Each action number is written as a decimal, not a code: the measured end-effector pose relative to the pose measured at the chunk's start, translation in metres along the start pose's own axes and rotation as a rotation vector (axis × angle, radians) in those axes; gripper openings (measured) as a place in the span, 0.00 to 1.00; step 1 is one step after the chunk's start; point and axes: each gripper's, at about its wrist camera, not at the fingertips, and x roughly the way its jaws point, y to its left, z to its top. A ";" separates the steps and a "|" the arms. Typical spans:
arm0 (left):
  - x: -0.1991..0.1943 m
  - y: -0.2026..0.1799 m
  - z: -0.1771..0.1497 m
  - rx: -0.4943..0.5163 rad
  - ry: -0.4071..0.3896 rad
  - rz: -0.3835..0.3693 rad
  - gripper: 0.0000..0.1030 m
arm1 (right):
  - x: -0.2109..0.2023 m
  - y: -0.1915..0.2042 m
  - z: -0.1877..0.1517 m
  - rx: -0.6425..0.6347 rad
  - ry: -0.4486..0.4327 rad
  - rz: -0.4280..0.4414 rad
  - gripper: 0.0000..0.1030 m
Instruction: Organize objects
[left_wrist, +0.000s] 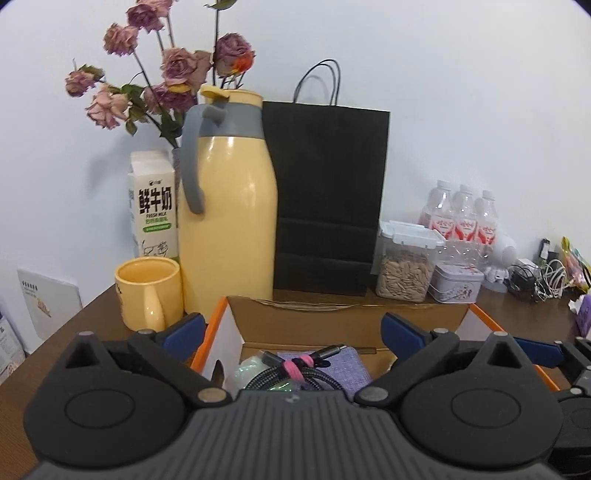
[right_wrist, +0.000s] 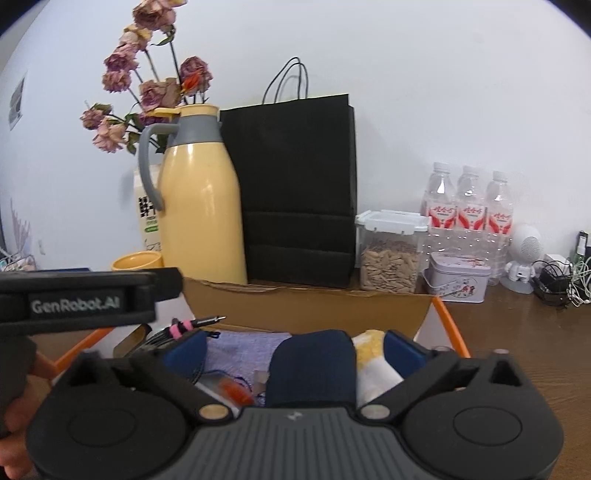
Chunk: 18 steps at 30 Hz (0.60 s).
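A lived-in home corner: a brown wooden table (right_wrist: 517, 350) pushed against a plain white wall. The yellow thermos jug (left_wrist: 229, 206) is the landmark. Behind it are dried roses (left_wrist: 177, 70); left of it a milk carton (left_wrist: 153, 210) and yellow mug (left_wrist: 147, 291); right of it a black paper bag (left_wrist: 325, 195), a jar of seeds (left_wrist: 406, 266), bottled water (left_wrist: 461, 218) and tangled chargers (left_wrist: 543, 277).

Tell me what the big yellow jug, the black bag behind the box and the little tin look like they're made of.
Yellow jug: glossy hard shell, likely plastic or enamelled metal, with bright highlights; matte grey handle. Black bag: matte paper, going by its crisp fold creases and thin cord handles. Little tin: seemingly printed metal with a slight sheen.
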 end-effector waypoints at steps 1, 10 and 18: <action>0.001 0.001 0.000 -0.004 0.003 0.004 1.00 | 0.000 -0.001 0.000 0.009 0.005 0.000 1.00; 0.000 0.001 -0.002 0.000 0.004 0.009 1.00 | 0.001 -0.005 0.001 0.022 0.015 -0.003 1.00; -0.019 0.000 0.005 0.004 -0.024 0.023 1.00 | -0.014 -0.003 0.006 0.012 0.008 -0.012 1.00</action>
